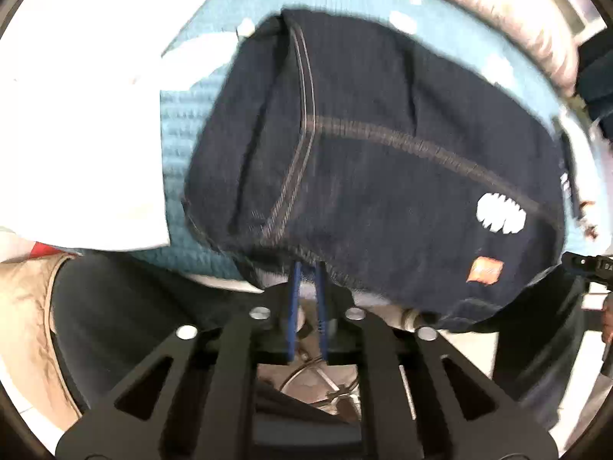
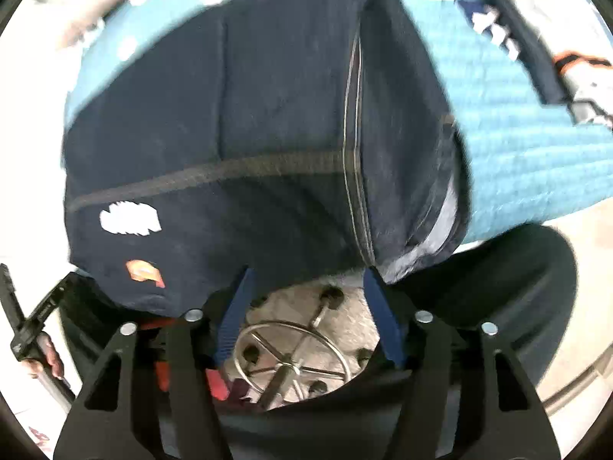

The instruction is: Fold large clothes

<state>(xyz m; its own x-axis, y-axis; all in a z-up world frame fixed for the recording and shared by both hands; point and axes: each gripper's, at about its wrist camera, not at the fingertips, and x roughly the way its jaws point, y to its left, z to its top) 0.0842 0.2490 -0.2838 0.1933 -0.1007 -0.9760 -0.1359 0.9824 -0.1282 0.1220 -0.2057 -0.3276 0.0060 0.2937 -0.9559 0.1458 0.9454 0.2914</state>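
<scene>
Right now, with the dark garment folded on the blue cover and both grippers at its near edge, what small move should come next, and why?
Probably draw both grippers back off the near edge. The navy garment lies folded in a compact block on the blue quilted cover. The right gripper stands open with no cloth pinched; the left gripper shows only a narrow gap at the hem, and contact is unclear.

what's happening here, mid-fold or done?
A person is folding a dark navy garment on a light blue quilted cover, one claw in each hand. The garment lies folded into a compact bundle. The right claw stands open at its near edge, gripping nothing. The left claw is nearly closed at that edge; whether it still pinches the hem is unclear. Looks like the fold was just laid down.
</scene>
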